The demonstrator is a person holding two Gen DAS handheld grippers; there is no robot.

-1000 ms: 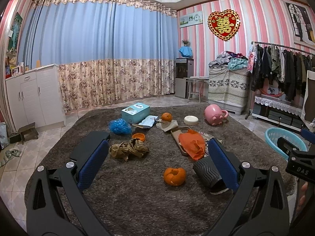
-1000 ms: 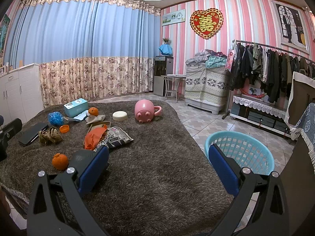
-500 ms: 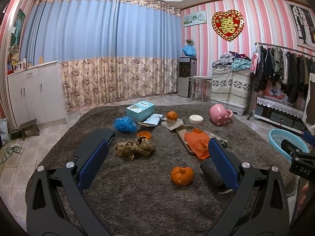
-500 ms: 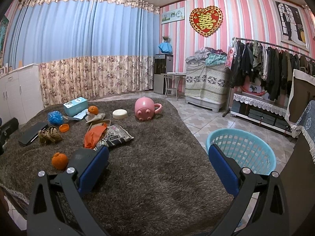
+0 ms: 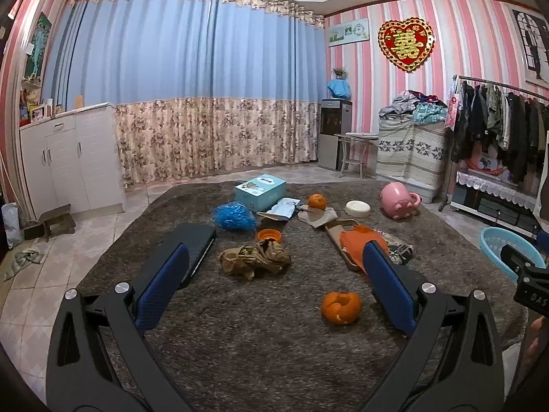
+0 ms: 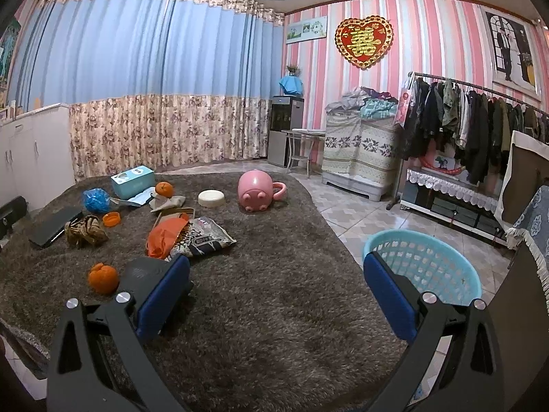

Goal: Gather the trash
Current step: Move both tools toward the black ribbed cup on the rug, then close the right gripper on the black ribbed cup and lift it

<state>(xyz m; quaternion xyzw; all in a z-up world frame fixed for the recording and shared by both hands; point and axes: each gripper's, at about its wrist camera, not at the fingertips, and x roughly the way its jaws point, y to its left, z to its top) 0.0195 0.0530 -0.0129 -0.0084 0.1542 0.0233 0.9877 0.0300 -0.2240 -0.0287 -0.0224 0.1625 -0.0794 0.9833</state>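
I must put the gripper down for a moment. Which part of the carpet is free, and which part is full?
Free: the carpet between the snack bag, the pink pig mug and the blue basket. Crowded: the left side, around the orange peel and brown paper wad.

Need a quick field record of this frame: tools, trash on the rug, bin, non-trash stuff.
left tool: open, empty, above the rug
right tool: open, empty
surface: dark shaggy rug
trash seen: orange peel, crumpled brown paper, blue wrapper ball, orange bag, printed snack bag
bin: light blue basket, on the tiles beside the rug, looks empty
other: pink pig mug, whole orange, teal box
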